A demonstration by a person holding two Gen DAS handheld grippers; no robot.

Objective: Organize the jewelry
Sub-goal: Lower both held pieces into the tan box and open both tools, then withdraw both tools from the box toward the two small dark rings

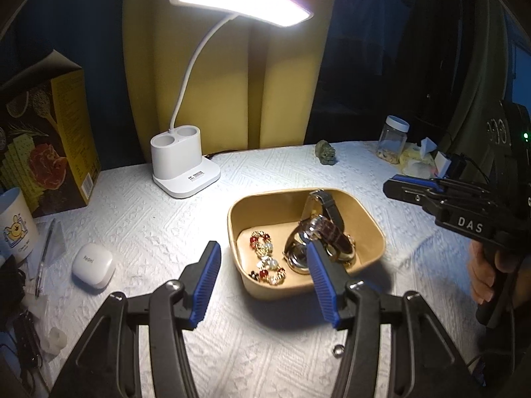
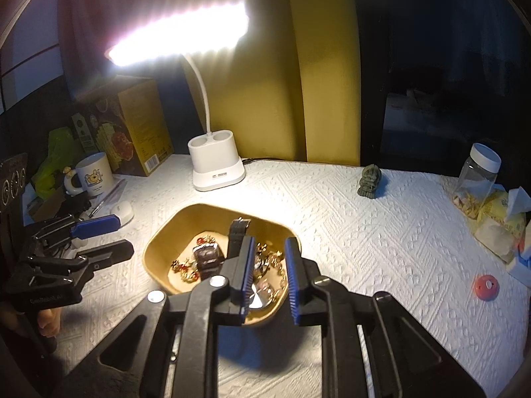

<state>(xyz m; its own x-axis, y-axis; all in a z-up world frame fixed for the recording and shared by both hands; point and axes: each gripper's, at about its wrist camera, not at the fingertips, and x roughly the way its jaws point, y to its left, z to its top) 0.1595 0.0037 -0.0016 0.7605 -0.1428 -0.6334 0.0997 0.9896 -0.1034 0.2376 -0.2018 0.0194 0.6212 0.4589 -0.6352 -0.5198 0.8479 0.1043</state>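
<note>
A tan tray (image 1: 265,199) sits mid-table, also in the right wrist view (image 2: 166,232). In it lie a red-and-gold bracelet (image 1: 265,258), a gold watch with a brown strap (image 1: 328,232) and a watch with a black strap (image 1: 327,207). My left gripper (image 1: 264,282) is open and empty, hovering over the tray's near left rim. My right gripper (image 2: 268,278) is open and empty above the tray's near right corner; it shows in the left wrist view (image 1: 411,189) to the right of the tray. A small ring (image 1: 338,351) lies on the cloth near the left gripper.
A white desk lamp (image 1: 184,165) stands behind the tray. A printed box (image 1: 46,139), a mug (image 1: 15,222), a pen (image 1: 44,258) and a white earbud case (image 1: 93,265) are at left. A stone figurine (image 2: 370,182), a jar (image 2: 478,175), tissues (image 2: 497,219) and an orange disc (image 2: 486,286) are at right.
</note>
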